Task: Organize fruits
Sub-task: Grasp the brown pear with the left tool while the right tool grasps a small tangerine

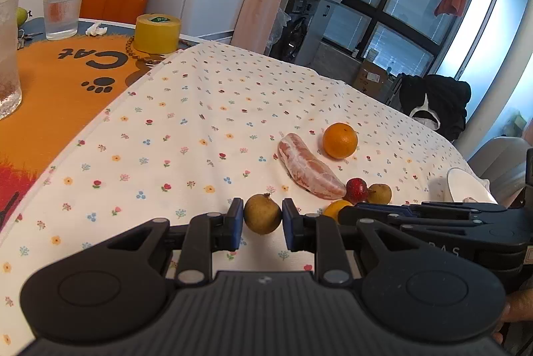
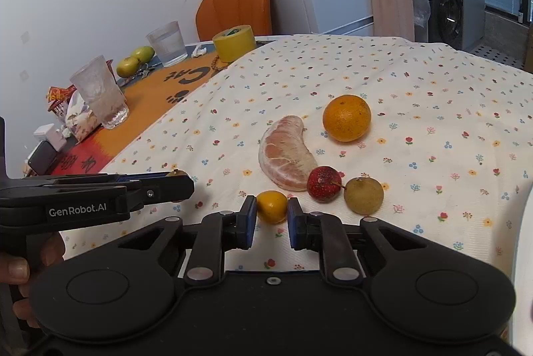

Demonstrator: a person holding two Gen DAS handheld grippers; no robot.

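Your table carries a flowered cloth (image 2: 416,109) beside an orange cat mat (image 1: 66,79). On the cloth lie an orange (image 2: 346,118), a peeled pomelo segment (image 2: 286,156), a red fruit (image 2: 323,184) and a brown fruit (image 2: 363,195), these last two touching. On the mat stand two glasses (image 2: 100,92) (image 2: 167,43) and a yellow tape roll (image 2: 233,42).
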